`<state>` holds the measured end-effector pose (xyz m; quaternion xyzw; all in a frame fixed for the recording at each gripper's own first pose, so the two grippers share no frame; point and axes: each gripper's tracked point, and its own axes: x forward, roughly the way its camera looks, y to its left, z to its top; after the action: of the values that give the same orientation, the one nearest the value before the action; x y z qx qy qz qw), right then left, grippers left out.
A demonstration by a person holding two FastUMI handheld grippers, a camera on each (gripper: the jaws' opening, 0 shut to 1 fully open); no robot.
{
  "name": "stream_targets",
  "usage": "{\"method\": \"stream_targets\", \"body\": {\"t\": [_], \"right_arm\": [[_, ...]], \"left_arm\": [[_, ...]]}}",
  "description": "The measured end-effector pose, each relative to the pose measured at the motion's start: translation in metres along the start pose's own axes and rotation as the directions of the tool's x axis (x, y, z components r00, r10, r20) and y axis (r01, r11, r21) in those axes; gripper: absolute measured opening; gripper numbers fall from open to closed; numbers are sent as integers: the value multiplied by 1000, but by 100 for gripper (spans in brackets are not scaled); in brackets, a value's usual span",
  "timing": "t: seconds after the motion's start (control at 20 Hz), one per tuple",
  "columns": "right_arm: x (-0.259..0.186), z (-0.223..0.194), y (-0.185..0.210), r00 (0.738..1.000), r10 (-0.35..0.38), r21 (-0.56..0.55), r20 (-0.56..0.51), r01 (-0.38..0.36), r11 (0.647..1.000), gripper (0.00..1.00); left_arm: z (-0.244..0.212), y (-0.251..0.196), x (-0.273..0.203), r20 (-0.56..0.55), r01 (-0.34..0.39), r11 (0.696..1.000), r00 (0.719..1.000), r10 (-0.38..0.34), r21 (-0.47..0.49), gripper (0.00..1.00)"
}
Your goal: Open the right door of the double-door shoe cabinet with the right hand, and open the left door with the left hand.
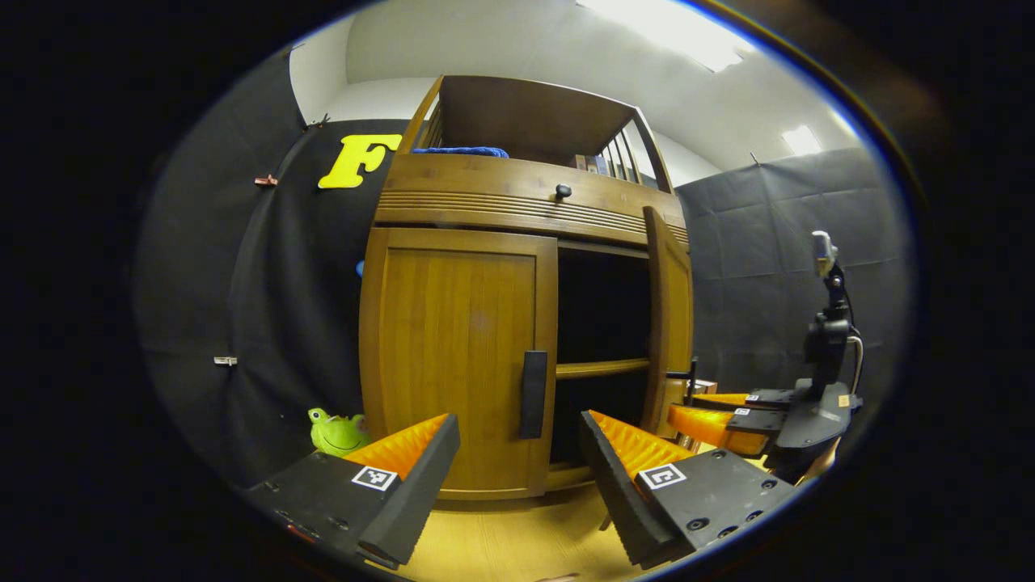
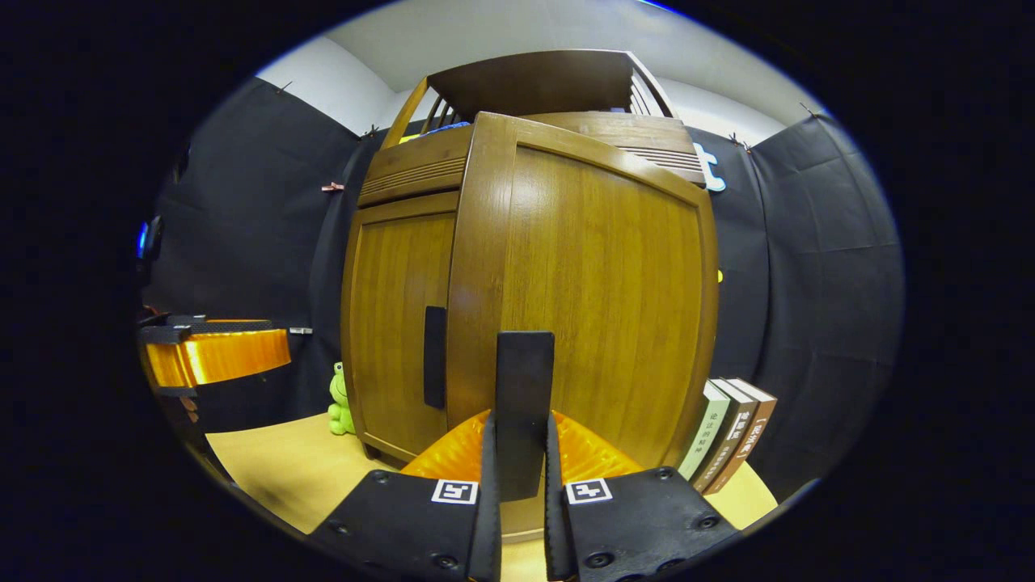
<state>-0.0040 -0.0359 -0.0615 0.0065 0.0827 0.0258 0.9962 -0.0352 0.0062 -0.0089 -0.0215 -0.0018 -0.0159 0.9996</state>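
The wooden shoe cabinet (image 1: 517, 202) stands on a light wooden table. Its left door (image 1: 457, 364) is closed, with a black vertical handle (image 1: 534, 394) at its inner edge. My left gripper (image 1: 517, 453) is open just in front of that handle, one finger on either side and touching nothing. The right door (image 2: 582, 299) has swung out, exposing a dark interior with a shelf (image 1: 602, 369). My right gripper (image 2: 517, 461) is shut on the right door's black handle (image 2: 524, 388). The right gripper (image 1: 720, 420) also appears at the open door's (image 1: 669, 323) edge in the left gripper view.
A green frog toy (image 1: 335, 432) sits on the table left of the cabinet. Three books (image 2: 728, 436) lean upright at the cabinet's right side. A drawer with a small dark knob (image 1: 563, 191) runs above the doors. Black cloth walls surround the booth.
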Motion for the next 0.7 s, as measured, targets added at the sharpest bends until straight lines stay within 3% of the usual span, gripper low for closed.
{"method": "stream_targets", "body": {"t": [0.4, 0.45, 0.6, 0.7], "right_arm": [[-48, 4, -35, 998, -59, 35, -29, 60, 998, 24], [-53, 5, -40, 997, -71, 36, -33, 72, 997, 21], [-67, 5, -53, 993, -109, 29, -42, 110, 993, 27], [-74, 6, -62, 990, -133, 29, -48, 134, 991, 23]], "left_arm": [[-8, -31, 12, -1, 72, 997, 997, -72, -3, 93], [-11, -35, 14, -5, 83, 997, 997, -83, 0, 93], [-13, -44, 20, -9, 103, 995, 995, -103, -2, 93], [-13, -46, 23, -10, 105, 994, 994, -105, -4, 93]]}}
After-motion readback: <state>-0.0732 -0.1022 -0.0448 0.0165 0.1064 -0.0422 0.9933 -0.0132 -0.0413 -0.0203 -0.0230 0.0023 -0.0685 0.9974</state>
